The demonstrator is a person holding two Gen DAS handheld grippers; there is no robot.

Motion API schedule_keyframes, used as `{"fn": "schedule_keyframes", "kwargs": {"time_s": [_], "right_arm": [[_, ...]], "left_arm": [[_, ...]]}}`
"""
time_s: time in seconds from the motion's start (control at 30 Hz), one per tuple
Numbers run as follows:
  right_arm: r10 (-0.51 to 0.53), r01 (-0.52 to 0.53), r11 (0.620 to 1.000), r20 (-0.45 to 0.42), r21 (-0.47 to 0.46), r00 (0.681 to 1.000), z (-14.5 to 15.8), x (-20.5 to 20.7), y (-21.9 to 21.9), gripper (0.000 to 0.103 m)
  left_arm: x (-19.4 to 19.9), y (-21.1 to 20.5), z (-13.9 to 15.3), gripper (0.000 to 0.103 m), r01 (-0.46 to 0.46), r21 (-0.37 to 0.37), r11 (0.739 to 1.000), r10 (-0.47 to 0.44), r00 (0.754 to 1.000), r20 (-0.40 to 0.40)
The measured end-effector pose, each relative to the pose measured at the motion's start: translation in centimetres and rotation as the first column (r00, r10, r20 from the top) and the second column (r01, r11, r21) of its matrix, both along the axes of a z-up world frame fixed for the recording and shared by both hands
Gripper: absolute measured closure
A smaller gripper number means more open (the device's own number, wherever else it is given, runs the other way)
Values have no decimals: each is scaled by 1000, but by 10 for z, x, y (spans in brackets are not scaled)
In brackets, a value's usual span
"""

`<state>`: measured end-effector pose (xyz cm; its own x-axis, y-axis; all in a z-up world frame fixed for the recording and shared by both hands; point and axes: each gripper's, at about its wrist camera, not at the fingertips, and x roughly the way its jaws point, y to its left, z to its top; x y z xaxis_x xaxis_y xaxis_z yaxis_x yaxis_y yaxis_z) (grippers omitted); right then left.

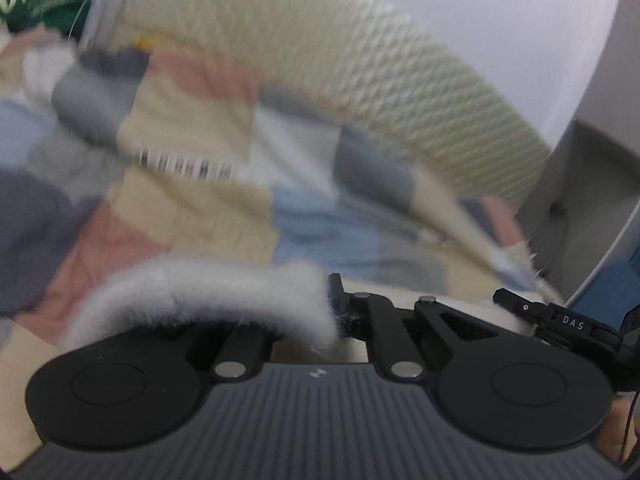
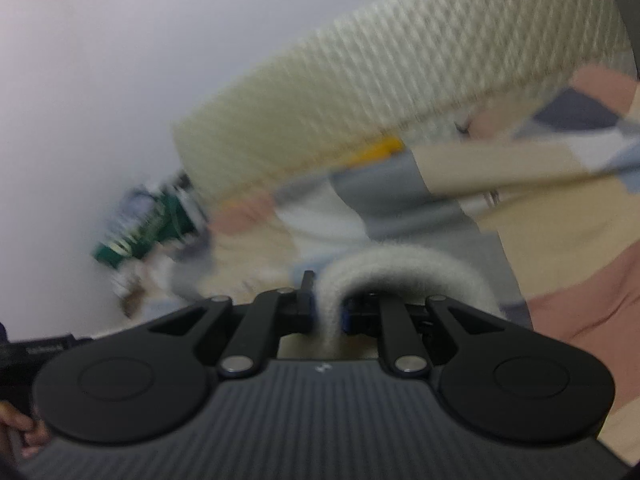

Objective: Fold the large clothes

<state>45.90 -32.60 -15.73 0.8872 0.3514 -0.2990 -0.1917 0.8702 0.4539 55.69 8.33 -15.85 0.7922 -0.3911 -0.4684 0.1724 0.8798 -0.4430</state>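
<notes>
Both views were blurred. Your right gripper [image 2: 326, 312] was clenched on a fuzzy grey-white garment [image 2: 404, 268], whose soft edge arched up out of the narrow gap between the black fingers [image 2: 307, 296] and curved over to the right side of the tool. In the left wrist view the same pale fuzzy garment [image 1: 200, 296] draped in a thick band over the left half of your left gripper [image 1: 336, 312]; it covered the finger on that side, so I could not tell whether that gripper was closed on the cloth or merely lying under it. The garment sat just in front of both tools, above a patchwork bedspread [image 1: 200, 208] of cream, pink, pale blue and grey squares. Beyond the garment, at the far edge of the bedspread, stood a cream headboard [image 1: 400, 92] with a woven, ribbed texture, against a plain white wall [image 1: 500, 20]. Far from the garment, at the headboard's end, lay a green and white patterned item [image 2: 148, 228], too smeared to identify. To the headboard's other side stood a grey cabinet [image 1: 592, 184].
</notes>
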Motion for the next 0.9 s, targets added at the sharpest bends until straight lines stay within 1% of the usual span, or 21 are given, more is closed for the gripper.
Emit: {"fn": "schedule_keyframes", "kwargs": {"time_s": [0.03, 0.07, 0.13, 0.2, 0.27, 0.37, 0.43, 0.47, 0.5, 0.53, 0.57, 0.6, 0.63, 0.67, 0.7, 0.77, 0.83, 0.9], "right_arm": [[0, 0, 1000, -19, -2, 1000, -17, 9, 1, 88], [-1, 1, 1000, -43, 1, 999, -34, 17, 1, 88], [2, -2, 1000, -98, 3, 995, -58, 21, 3, 87], [5, -3, 1000, -142, 14, 990, -76, 31, 3, 87], [3, 0, 1000, -157, 21, 988, -85, 33, 2, 87], [0, 3, 1000, -164, 18, 987, -91, 34, 4, 86], [-4, 5, 1000, -151, 5, 989, -91, 30, 7, 85], [-7, 7, 1000, -147, 1, 989, -91, 30, 7, 85], [-7, 6, 1000, -145, -2, 989, -91, 31, 8, 84], [-1, 0, 1000, -145, -4, 989, -89, 30, 8, 79], [8, -8, 1000, -151, -2, 989, -88, 30, 9, 75], [14, -14, 1000, -158, 6, 987, -87, 31, 9, 66], [20, -17, 1000, -161, 16, 987, -85, 28, 9, 60], [33, -30, 999, -156, 24, 987, -82, 24, 10, 59], [39, -36, 999, -155, 20, 987, -78, 19, 11, 59], [28, -29, 1000, -158, -3, 987, -68, 6, 14, 58], [25, -25, 1000, -158, 2, 987, -60, -9, 14, 58], [34, -33, 999, -154, 6, 987, -50, -30, 14, 58]], "left_arm": [[12, 1, -16, 93, -4, -10, 1000, 3, 1000, -23], [16, 0, -27, 93, -3, -8, 1000, 2, 999, -41], [23, -5, -47, 93, 3, 35, 999, -1, 998, -68], [22, -8, -56, 93, 5, 58, 998, 0, 997, -74], [20, -8, -61, 93, 0, 67, 998, 5, 997, -78], [22, -5, -69, 93, -8, 42, 999, 13, 994, -105], [15, -4, -64, 93, -7, 36, 999, 11, 994, -109], [14, -4, -62, 91, -5, 37, 999, 9, 994, -109], [10, -4, -58, 86, 2, 38, 999, 2, 995, -105], [6, -4, -53, 69, 17, 33, 999, -13, 994, -105], [2, -5, -49, 45, 30, 24, 999, -27, 993, -111], [-1, -5, -46, 41, 38, 16, 999, -36, 993, -113], [-6, -6, -43, 40, 32, 18, 999, -30, 994, -105], [-12, -8, -38, 40, 24, 36, 999, -20, 995, -103], [-19, -9, -33, 40, 14, 58, 998, -7, 994, -108], [-33, -9, -23, 40, 7, 67, 998, 0, 993, -114], [-55, -7, -11, 40, 6, 67, 998, 1, 995, -102], [-77, -7, 3, 40, 11, 89, 996, -4, 997, -83]]}}
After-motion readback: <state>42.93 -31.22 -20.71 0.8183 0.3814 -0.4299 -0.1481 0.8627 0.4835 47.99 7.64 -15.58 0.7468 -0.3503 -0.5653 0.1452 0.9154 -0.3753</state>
